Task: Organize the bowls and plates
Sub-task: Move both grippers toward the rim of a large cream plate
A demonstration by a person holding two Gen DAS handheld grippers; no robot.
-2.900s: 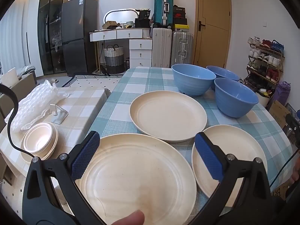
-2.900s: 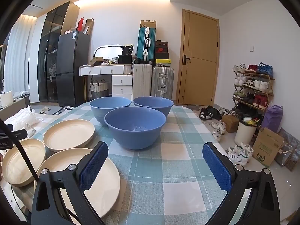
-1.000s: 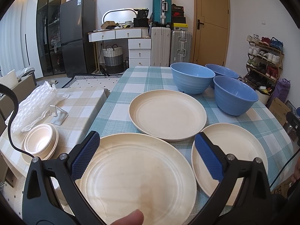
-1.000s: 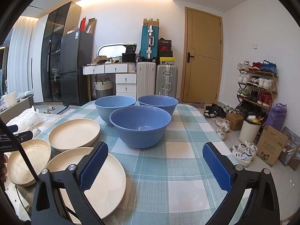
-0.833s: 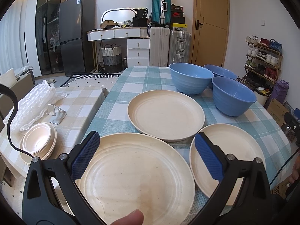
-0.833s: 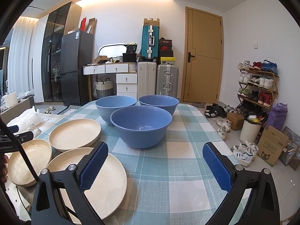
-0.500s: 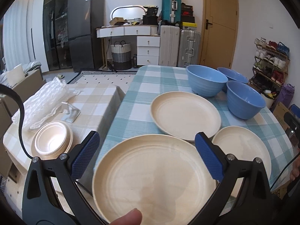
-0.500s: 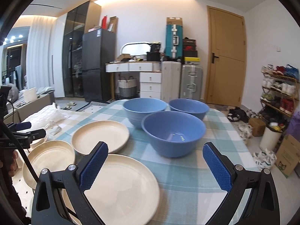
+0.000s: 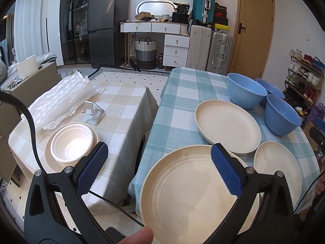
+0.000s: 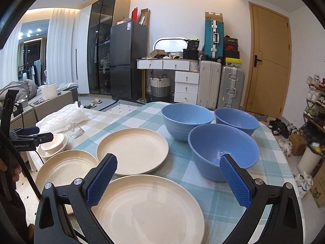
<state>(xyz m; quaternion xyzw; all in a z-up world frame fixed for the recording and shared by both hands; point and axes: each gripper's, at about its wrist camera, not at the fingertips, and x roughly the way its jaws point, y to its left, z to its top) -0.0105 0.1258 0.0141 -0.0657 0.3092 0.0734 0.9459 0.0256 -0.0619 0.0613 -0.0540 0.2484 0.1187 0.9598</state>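
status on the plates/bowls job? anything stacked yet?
Nothing stacked on the checked table yet. Three cream plates lie separately; three blue bowls stand unnested. Both the left gripper and right gripper are open, holding nothing. All stacking remains.

Three cream plates point(image 10: 132, 150) and three blue bowls point(image 10: 223, 148) lie on the checked surface point(image 10: 223, 195). The plates rest upright: one point(image 10: 146, 209) nearest the front edge, one point(image 10: 65, 168) overhanging the surface's left edge, the third further back. The bowls, open side up, cluster at the rear right, two point(image 9: 245, 91) point(image 9: 269, 87) behind the third point(image 9: 282, 118).
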